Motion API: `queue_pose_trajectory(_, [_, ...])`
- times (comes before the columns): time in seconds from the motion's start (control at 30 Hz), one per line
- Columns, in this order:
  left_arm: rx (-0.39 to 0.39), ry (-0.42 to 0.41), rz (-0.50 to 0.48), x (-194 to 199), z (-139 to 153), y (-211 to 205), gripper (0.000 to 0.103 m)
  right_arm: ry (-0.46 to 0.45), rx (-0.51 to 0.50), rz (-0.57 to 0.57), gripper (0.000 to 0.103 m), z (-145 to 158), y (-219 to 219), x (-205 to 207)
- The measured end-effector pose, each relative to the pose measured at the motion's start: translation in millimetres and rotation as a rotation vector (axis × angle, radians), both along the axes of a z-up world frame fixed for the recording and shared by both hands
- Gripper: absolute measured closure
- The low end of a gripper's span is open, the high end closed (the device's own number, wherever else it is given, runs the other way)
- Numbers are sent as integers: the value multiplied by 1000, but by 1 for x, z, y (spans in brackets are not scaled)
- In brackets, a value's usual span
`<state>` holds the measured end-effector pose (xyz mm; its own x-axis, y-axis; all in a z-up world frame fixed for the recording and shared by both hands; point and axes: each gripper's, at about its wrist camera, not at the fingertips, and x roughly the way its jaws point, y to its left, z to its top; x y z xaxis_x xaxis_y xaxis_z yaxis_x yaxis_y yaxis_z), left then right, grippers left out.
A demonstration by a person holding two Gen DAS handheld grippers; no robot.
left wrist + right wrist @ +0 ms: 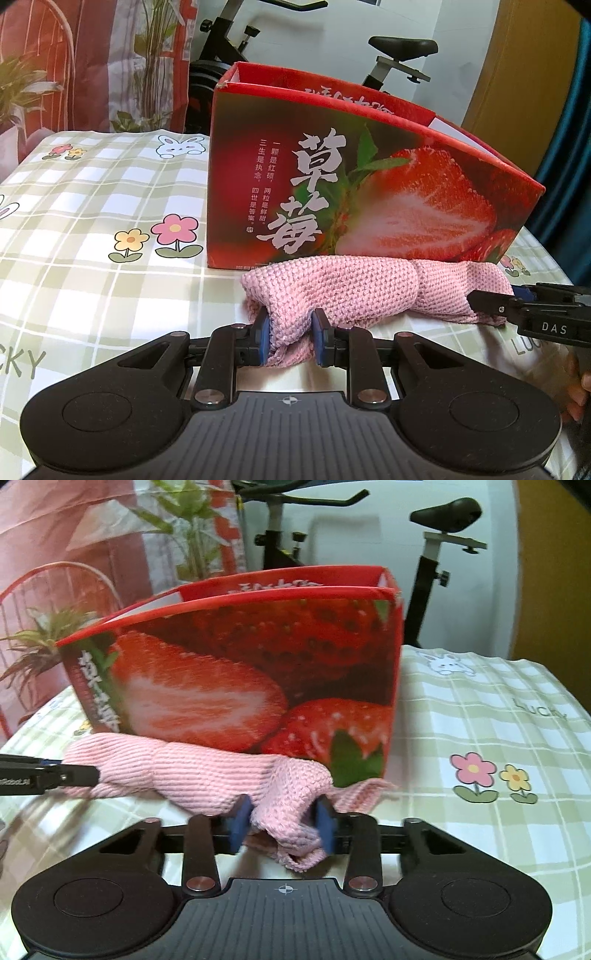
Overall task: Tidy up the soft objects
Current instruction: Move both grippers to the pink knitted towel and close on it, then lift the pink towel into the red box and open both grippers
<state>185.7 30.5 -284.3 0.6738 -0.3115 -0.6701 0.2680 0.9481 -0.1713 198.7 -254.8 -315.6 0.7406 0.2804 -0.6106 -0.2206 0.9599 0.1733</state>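
Note:
A pink knitted cloth (354, 288) lies bunched in a long roll on the checked tablecloth, right in front of the red strawberry box (369, 184). My left gripper (291, 336) is shut on the cloth's left end. My right gripper (284, 823) is shut on the cloth's (207, 771) right end, and it also shows in the left wrist view (491, 301) at the far right. The left gripper shows in the right wrist view (85, 775) at the left end of the cloth. The box (258, 672) is open at the top.
The table carries a green checked cloth with flowers and rabbits (96, 206). An exercise bike (391, 55) stands behind the table. Potted plants (44, 646) and a red wire rack stand at the back left.

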Motion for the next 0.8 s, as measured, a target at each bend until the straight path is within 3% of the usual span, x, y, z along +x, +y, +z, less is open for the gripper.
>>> queue_pose_trajectory(0.1, [-5,7,-1,-2,1,2,79,-3,16,8,82,3,0,-4])
queue_pose_trajectory(0.3, [-32,7,3,-11,6,6,86,-38,40,24,87,9,0,-26])
queue_pose_trajectory(0.8, [-83,-134,-14,-43,46,2,88,-132,67,17,90,46,-4,-55])
